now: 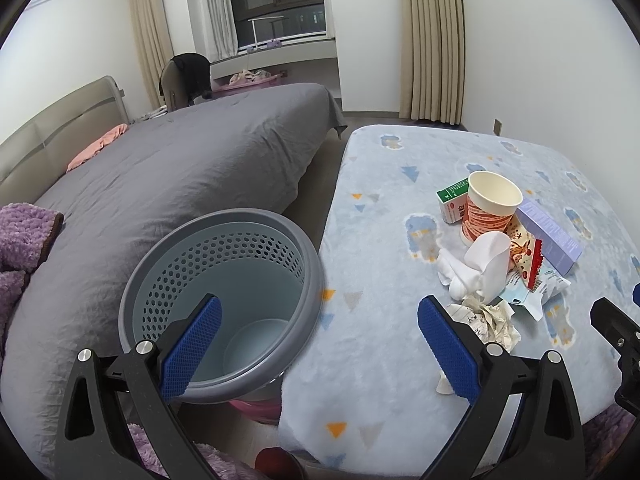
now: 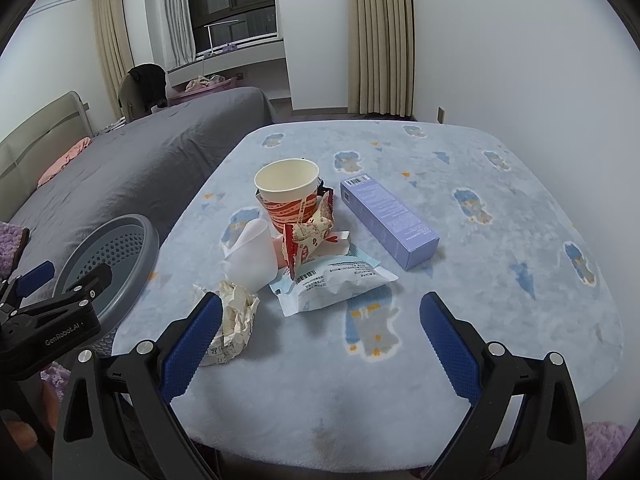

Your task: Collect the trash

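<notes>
Just ahead of the right gripper, beside its left finger, lies the crumpled paper on the table, nearer to it than to the left gripper; both stand spread and empty.

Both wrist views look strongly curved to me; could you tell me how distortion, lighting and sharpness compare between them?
Left wrist view: fisheye bends the wall edges and the table, corners vignetted black, soft even indoor light, dark window. Right wrist view: same bending and vignette, paper cup and purple box sharp, faint shadows only.
</notes>
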`<state>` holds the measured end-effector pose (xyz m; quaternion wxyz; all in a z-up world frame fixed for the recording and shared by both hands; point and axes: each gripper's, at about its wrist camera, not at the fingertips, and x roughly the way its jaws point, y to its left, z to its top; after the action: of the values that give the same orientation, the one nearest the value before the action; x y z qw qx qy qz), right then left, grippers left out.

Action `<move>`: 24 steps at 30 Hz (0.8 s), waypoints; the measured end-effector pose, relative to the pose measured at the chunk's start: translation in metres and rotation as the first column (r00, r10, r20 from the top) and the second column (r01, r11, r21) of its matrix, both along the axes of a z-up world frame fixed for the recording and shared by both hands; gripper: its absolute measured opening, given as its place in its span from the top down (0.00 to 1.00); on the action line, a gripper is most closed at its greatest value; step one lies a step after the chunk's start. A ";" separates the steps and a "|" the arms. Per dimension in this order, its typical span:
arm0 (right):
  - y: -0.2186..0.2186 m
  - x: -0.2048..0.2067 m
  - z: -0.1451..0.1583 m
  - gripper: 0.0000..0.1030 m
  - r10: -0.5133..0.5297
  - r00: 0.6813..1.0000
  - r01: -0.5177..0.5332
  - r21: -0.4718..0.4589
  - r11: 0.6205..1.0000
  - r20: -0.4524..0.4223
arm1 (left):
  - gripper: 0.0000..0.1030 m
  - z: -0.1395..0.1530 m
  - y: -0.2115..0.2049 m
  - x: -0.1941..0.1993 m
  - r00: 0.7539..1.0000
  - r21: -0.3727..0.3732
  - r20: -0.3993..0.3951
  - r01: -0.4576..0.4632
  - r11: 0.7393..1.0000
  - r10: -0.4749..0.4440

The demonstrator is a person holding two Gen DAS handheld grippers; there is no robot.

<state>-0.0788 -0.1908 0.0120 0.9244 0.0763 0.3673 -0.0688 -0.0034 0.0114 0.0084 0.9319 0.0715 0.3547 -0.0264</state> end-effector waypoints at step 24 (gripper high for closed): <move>0.002 -0.001 0.000 0.08 0.000 1.000 0.000 -0.002 1.000 0.005 | 0.06 0.001 0.002 -0.002 1.000 -0.002 0.006 -0.002 1.000 0.002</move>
<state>-0.0794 -0.1887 0.0122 0.9254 0.0755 0.3649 -0.0691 -0.0058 0.0138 0.0094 0.9330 0.0700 0.3521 -0.0256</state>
